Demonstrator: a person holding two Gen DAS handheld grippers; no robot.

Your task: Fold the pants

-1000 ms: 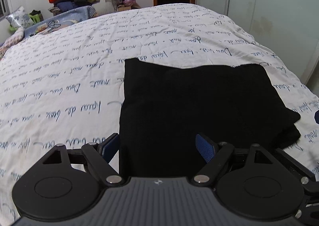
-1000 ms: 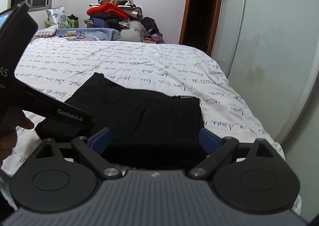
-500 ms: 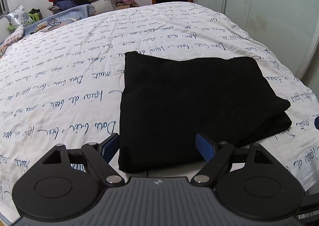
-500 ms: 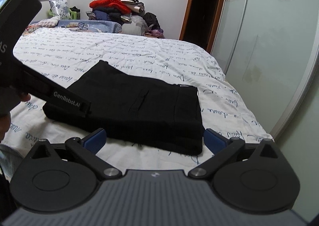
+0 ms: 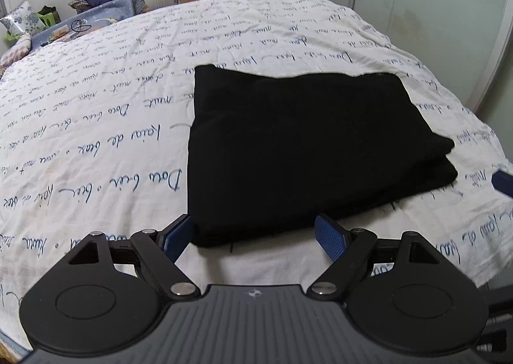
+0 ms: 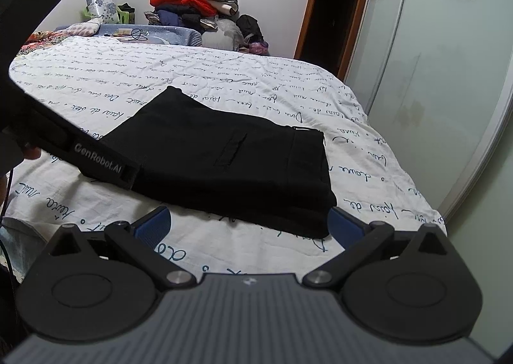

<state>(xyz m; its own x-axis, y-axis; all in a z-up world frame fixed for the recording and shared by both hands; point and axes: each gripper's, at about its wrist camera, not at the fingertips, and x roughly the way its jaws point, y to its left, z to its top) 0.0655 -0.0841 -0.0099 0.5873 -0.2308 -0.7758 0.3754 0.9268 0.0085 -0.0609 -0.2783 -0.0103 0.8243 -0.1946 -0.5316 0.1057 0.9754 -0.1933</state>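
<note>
The black pants (image 5: pixel 304 146) lie folded into a flat rectangle on the white bedspread with blue script (image 5: pixel 96 139). My left gripper (image 5: pixel 253 232) hovers at the near edge of the pants, open, and its blue pads touch no cloth. In the right wrist view the pants (image 6: pixel 231 165) show a pocket slit and a waistband on their right side. There my right gripper (image 6: pixel 248 219) is wide open just short of the near right corner, holding nothing. The left gripper's black body (image 6: pixel 96 158) reaches in from the left over the pants' near left corner.
A pile of clothes (image 6: pixel 192 1) and a pillow (image 6: pixel 99 6) sit past the far end of the bed. Wardrobe doors (image 6: pixel 433 75) run along the bed's right side, with a dark doorway (image 6: pixel 333 11) beyond. The bedspread's edge drops off near the right gripper.
Both grippers have drawn back from the pants, so bare bedspread now shows in front of the folded edge. The right jaws have spread a little wider.
</note>
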